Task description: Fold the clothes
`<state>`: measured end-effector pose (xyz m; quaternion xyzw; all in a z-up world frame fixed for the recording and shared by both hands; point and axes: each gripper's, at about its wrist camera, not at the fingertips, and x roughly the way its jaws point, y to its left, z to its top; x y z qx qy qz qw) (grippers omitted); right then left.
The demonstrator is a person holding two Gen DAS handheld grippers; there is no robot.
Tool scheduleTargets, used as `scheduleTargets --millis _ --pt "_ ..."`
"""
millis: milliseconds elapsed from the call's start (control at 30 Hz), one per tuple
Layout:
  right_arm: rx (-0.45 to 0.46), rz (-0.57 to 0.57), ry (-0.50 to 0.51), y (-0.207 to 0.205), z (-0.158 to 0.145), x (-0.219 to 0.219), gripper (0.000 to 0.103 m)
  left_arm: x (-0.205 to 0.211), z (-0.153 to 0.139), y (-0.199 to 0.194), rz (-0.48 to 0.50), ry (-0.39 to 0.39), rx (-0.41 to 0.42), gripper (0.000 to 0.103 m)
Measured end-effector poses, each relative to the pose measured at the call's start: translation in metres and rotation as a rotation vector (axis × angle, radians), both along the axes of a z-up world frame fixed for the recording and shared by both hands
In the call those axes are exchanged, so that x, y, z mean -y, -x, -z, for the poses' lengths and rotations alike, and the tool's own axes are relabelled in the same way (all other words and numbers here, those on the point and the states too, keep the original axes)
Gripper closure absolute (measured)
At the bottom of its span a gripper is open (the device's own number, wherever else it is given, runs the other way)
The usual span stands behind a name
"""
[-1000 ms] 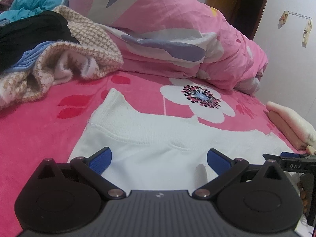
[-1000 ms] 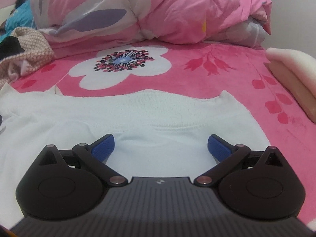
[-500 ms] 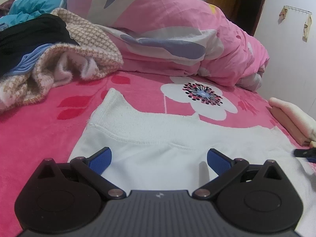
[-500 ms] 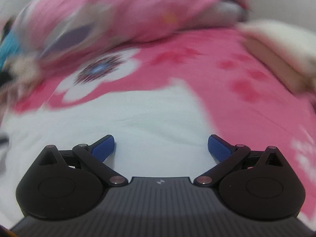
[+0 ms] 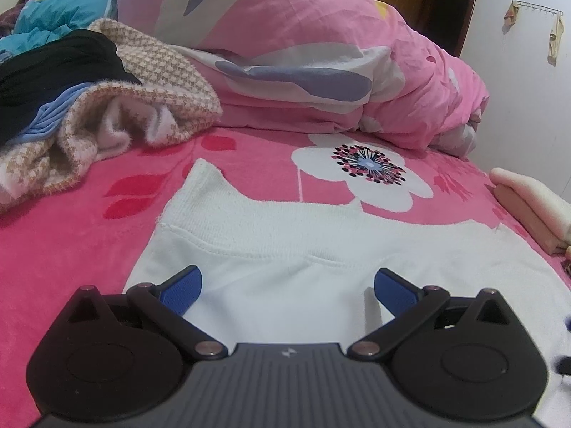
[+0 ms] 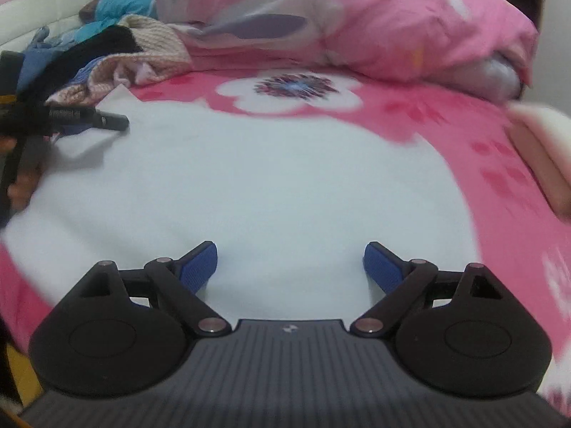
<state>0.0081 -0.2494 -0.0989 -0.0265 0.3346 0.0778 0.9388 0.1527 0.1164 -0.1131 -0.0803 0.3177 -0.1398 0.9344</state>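
Observation:
A white garment with a ribbed band lies flat on the pink flowered bed. My left gripper is open and empty, low over the cloth near the band's left end. The right wrist view is blurred; there the white garment fills the middle. My right gripper is open and empty above the cloth, farther back from the band. The left gripper shows in the right wrist view at the far left, over the garment's edge.
A pile of clothes, houndstooth, black and blue, lies at the back left. A rolled pink duvet runs along the back. A folded cream and peach garment sits at the right bed edge.
My right gripper has pulled back and swung, so more of the white garment and the left gripper now show in its view. My left gripper has hardly moved.

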Motion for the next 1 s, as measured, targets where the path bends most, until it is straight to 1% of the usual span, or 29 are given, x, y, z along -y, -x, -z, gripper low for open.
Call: scheduleTargets --millis 67,133,200,233,267,367,433,467,533,600,700,733,767,800,900,933,1000 --pt "-0.009 0.052 -0.066 0.036 -0.001 0.040 0.013 0.001 0.000 0.000 0.000 -0.006 0.001 0.000" --pt "-0.016 0.110 -0.108 0.069 -0.003 0.070 0.011 0.001 -0.001 0.001 0.000 -0.005 0.000 0.000" --pt "-0.005 0.166 -0.143 0.090 -0.007 0.083 0.013 0.000 -0.005 0.003 -0.002 0.011 -0.002 0.000" --pt "0.010 0.184 -0.123 0.095 -0.011 0.082 0.013 -0.001 -0.007 0.004 -0.003 0.019 -0.003 0.000" --pt "0.037 0.175 -0.086 0.095 -0.016 0.072 0.013 -0.002 -0.011 0.008 -0.004 0.032 0.002 0.000" --pt "0.127 0.086 -0.069 0.084 -0.029 0.038 0.013 -0.003 -0.036 0.037 0.017 0.058 0.053 0.000" --pt "0.150 0.007 -0.088 0.067 -0.030 0.009 0.013 -0.001 -0.055 0.064 0.056 0.055 0.097 0.000" --pt "0.146 -0.028 -0.078 0.056 -0.027 -0.007 0.013 0.003 -0.061 0.078 0.087 0.043 0.107 0.000" --pt "0.120 -0.081 -0.035 0.042 -0.018 -0.033 0.016 0.013 -0.058 0.101 0.135 0.005 0.075 0.000" --pt "0.072 -0.108 -0.011 0.039 -0.005 -0.046 0.016 0.023 -0.049 0.123 0.173 -0.037 0.031 0.000" --pt "0.031 -0.073 0.008 0.055 0.004 -0.041 0.017 0.033 -0.018 0.149 0.199 -0.099 -0.052 0.000" --pt "0.025 -0.063 0.010 0.065 0.001 -0.036 0.017 0.033 -0.010 0.158 0.196 -0.121 -0.049 0.000" --pt "0.018 -0.058 0.026 0.075 -0.002 -0.033 0.017 0.033 -0.007 0.166 0.187 -0.135 -0.028 0.000" --pt "0.010 -0.060 0.058 0.084 -0.005 -0.033 0.018 0.032 -0.007 0.173 0.182 -0.145 -0.011 0.000" --pt "-0.009 -0.070 0.122 0.097 -0.015 -0.038 0.018 0.027 -0.011 0.178 0.162 -0.142 -0.017 0.000" --pt "0.000 -0.071 0.116 0.094 -0.020 -0.040 0.018 0.025 -0.013 0.178 0.154 -0.137 -0.022 0.000" --pt "0.038 -0.069 0.065 0.082 -0.028 -0.044 0.018 0.021 -0.019 0.173 0.125 -0.103 -0.049 0.000"
